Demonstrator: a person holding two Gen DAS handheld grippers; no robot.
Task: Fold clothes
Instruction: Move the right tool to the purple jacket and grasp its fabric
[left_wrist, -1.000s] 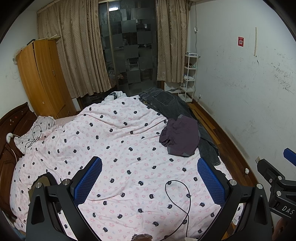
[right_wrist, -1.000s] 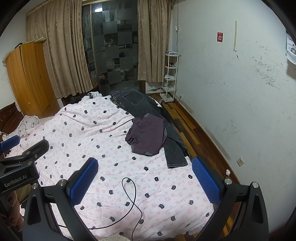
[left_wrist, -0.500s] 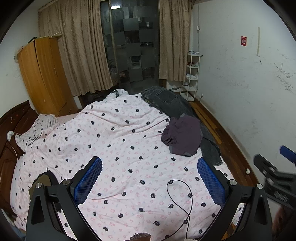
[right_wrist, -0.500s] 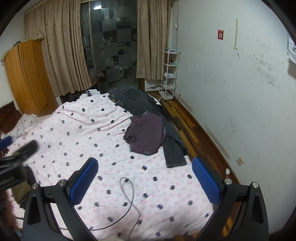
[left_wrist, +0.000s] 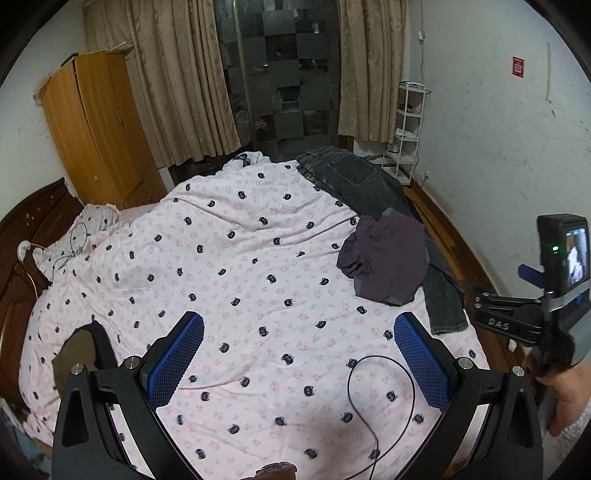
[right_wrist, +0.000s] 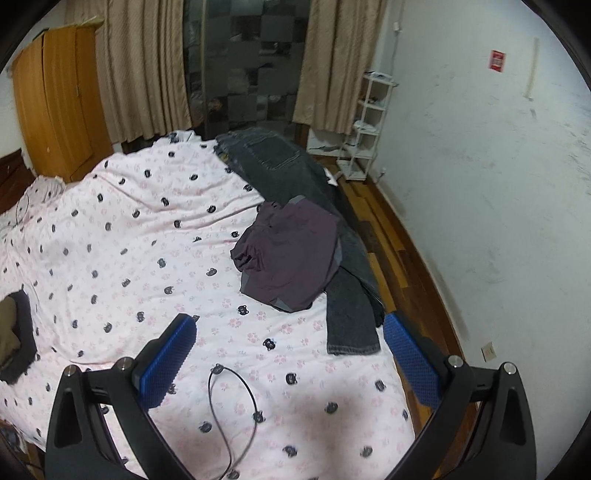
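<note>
Both claws spread wide, holding nothing. Left gripper (left_wrist: 299, 356): blue ribbed pads (left_wrist: 176, 360) far apart, hanging above the pink duvet (left_wrist: 240, 266), touching no cloth. Right gripper (right_wrist: 291, 360): same wide stance, empty, its right pad over the bed's edge by the wooden floor (right_wrist: 402, 266).

Right gripper seen also from the left wrist view (left_wrist: 517, 317): side on, a hand (left_wrist: 565, 387) round its grip. Lettering on its black body reads "DAS". A small lit screen sits on its camera block, green light beside it.

Near: thin black cable (left_wrist: 384, 398) looped on the duvet just ahead of the pads. Duvet print is small dark cat faces and pale pink paw marks.

Left side of bed: an olive and black garment (left_wrist: 83, 350) lying flat near the edge.

Middle distance, right side of bed: crumpled purple shorts (right_wrist: 291, 254), grey trim showing, resting partly on dark jeans (right_wrist: 280, 162). Jeans run from the far corner down the bed's right edge, one leg end (right_wrist: 352, 332) just ahead of the right gripper's right pad, not touching it.

Far: wooden wardrobe (left_wrist: 99, 125), tan curtains (left_wrist: 173, 81), glass door, white shelf rack (right_wrist: 365, 144). Red label on the wall (right_wrist: 497, 61); text too small to read.
</note>
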